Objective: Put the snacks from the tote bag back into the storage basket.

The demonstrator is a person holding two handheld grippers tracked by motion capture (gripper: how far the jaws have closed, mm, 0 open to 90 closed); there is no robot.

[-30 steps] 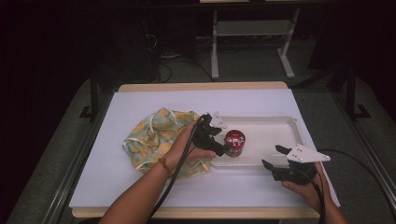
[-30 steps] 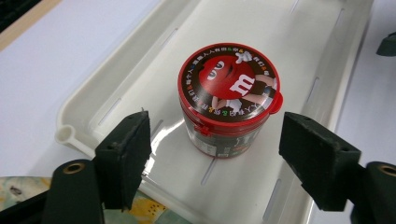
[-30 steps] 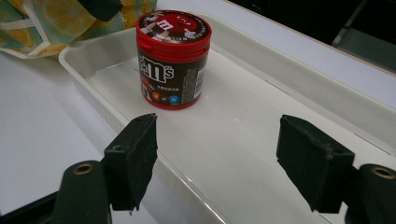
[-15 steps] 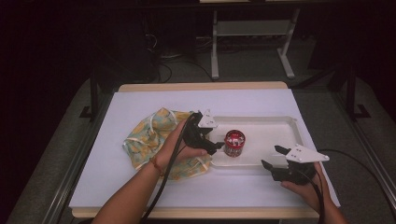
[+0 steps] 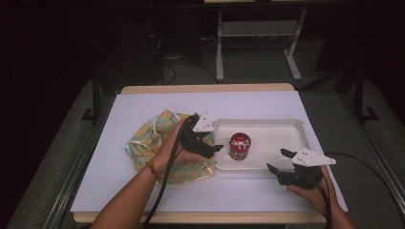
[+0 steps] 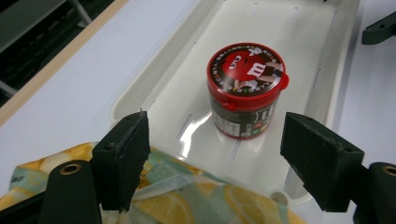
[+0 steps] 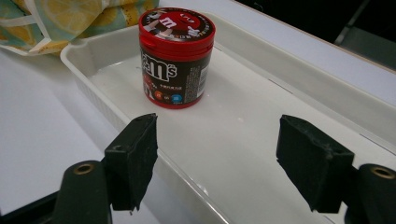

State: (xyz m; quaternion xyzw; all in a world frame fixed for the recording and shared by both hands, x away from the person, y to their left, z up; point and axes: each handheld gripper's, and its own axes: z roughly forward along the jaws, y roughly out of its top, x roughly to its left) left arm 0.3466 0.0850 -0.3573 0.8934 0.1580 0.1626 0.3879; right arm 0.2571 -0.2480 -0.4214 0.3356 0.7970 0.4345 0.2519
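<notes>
An M&M's candy tub [image 5: 239,145] stands upright in a white tray [image 5: 286,128] on the white surface [image 5: 143,102], with both tools released around it.

The left tool [image 5: 213,148] hovers over the tray's left end, just beside the tub, jaws spread wide and empty, above the edge of a yellow lemon-print cloth [image 5: 148,138] that lies against the tray. The right tool [image 5: 279,162], jaws also parted and holding nothing, sits at the tray's near rim, apart from the tub, which keeps its red lid [image 6: 247,69] closed.
</notes>
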